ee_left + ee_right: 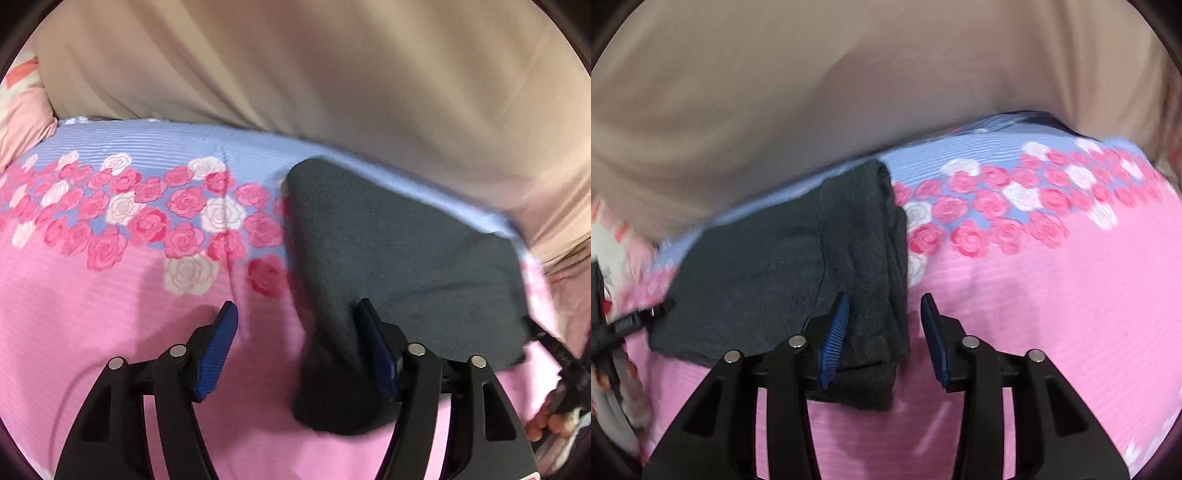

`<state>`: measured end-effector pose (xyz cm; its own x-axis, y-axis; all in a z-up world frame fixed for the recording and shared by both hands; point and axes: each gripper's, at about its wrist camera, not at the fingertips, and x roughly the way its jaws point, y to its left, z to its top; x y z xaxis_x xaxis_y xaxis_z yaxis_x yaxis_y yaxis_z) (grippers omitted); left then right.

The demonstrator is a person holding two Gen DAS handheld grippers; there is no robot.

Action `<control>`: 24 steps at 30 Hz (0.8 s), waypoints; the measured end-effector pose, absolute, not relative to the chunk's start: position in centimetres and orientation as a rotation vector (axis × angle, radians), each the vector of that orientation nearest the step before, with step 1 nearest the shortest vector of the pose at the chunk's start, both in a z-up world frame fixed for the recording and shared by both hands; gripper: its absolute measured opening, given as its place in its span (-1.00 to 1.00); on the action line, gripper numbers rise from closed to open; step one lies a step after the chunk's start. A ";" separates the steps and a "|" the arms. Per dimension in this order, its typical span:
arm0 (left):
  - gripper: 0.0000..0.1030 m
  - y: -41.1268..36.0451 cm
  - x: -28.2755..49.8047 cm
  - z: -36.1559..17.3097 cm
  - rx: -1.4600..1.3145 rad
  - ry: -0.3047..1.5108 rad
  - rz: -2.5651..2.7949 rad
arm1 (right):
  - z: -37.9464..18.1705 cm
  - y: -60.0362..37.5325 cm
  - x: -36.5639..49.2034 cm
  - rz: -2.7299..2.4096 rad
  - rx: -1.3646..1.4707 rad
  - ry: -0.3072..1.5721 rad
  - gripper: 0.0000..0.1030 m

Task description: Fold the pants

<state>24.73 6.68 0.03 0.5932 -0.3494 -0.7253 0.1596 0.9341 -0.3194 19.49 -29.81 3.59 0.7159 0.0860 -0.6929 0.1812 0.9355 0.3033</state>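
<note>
We see the dark grey fleece pants (399, 258) lying folded on the pink rose-printed bedsheet (110, 314), near its blue far edge. Our left gripper (299, 321) and right gripper (884, 314) both stand open, holding nothing, over the fold's near corners.

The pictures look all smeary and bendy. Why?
Left wrist view: motion blur smears the pants and the bedspread roses; the left claw stays sharp. Right wrist view: the curtain is blurred most. Both views: the fisheye lens bends the bed edge and leaves dark corners.
</note>
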 end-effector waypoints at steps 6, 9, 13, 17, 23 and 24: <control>0.49 4.9 19.5 0.6 -0.029 0.897 -0.391 | 4.4 -28.2 15.2 -0.034 0.353 0.757 -0.11; -0.11 3.4 19.1 -0.7 0.152 0.887 -0.321 | 3.1 -27.4 15.4 -0.052 0.340 0.805 -0.11; -0.79 5.4 20.8 -0.7 0.029 0.878 -0.298 | 2.1 -26.8 15.5 -0.051 0.327 0.824 -0.11; -0.75 8.8 21.8 -2.0 -0.245 0.945 -0.293 | 2.0 -26.3 15.4 -0.057 0.302 0.832 -0.08; -0.55 8.5 18.8 -0.8 -0.253 0.873 -0.281 | 1.2 -26.8 16.6 -0.038 0.313 0.862 0.29; -0.27 8.1 18.9 -0.3 -0.219 0.854 -0.265 | 1.1 -26.6 16.9 -0.025 0.311 0.873 0.39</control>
